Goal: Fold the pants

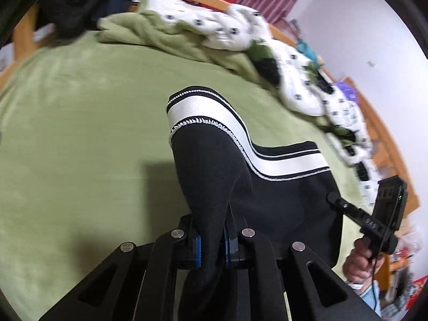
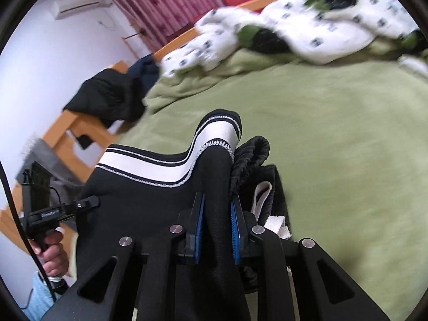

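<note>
The black pants (image 1: 281, 200) with a white side stripe (image 1: 281, 164) hang stretched between my two grippers above the green bed. My left gripper (image 1: 212, 246) is shut on a bunch of the black fabric at one end. My right gripper (image 2: 218, 230) is shut on the other end of the pants (image 2: 149, 208), by the gathered waistband (image 2: 251, 155) and its white drawstring (image 2: 263, 196). Each view shows the other gripper out at the side: the right one (image 1: 334, 198) in the left wrist view, the left one (image 2: 91, 202) in the right wrist view.
The green bedspread (image 1: 80, 133) spreads wide below the pants. A rumpled white patterned quilt (image 1: 294, 80) lies along the far side of the bed. Dark clothes (image 2: 107, 99) are piled at the wooden bed frame (image 2: 67, 131). Red curtains (image 2: 174, 2) hang behind.
</note>
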A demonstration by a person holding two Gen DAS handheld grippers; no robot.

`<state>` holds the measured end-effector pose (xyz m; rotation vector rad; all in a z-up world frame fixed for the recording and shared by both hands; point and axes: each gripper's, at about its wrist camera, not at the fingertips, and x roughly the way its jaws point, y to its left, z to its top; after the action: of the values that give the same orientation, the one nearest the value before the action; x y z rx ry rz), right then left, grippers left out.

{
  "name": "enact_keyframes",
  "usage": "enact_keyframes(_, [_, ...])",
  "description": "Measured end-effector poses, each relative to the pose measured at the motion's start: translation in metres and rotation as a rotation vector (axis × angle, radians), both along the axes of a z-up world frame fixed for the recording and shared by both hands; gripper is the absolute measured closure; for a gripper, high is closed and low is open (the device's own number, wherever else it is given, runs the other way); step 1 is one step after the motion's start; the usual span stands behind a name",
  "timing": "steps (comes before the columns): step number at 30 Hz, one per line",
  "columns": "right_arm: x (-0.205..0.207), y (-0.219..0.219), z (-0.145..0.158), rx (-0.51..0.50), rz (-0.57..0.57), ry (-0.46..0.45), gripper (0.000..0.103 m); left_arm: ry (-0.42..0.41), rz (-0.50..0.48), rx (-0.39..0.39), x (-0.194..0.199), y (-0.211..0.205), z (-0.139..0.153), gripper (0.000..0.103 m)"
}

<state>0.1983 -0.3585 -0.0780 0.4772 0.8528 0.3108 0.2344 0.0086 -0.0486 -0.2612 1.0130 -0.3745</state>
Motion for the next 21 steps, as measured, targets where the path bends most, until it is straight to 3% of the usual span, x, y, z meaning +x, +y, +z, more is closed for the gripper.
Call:
enact_keyframes(2, [0.007,0.021,-0.013,-0.013,0.016,0.013,0.086,0.037,0.022,0.041,0.005,0.021,-0.019,0.092])
enact_keyframes(5, [0.015,0.029,-0.034,-0.135,-0.021,0.012,0.085,0.096,0.036,0.032,0.010,0.036,-0.059,0.089])
enact_keyframes(8, [0.016,0.023,-0.057,-0.221,-0.031,0.067,0.082,0.152,0.032,0.084,0.014,0.031,-0.084,0.074])
enact_keyframes(12, [0.012,0.034,-0.041,-0.320,-0.038,0.062,0.076,0.087,0.010,0.194,0.007,0.023,-0.076,0.064])
enact_keyframes(16, [0.015,0.034,-0.015,-0.326,-0.080,0.008,0.070,0.055,0.042,0.111,0.003,0.034,-0.065,0.048])
enact_keyframes(17, [0.022,0.037,-0.011,-0.337,-0.088,-0.001,0.065,0.045,0.054,0.093,0.002,0.037,-0.062,0.047])
enact_keyframes(21, [0.066,0.054,-0.017,-0.352,-0.085,0.054,0.063,0.018,0.100,0.089,0.006,0.044,-0.060,0.046])
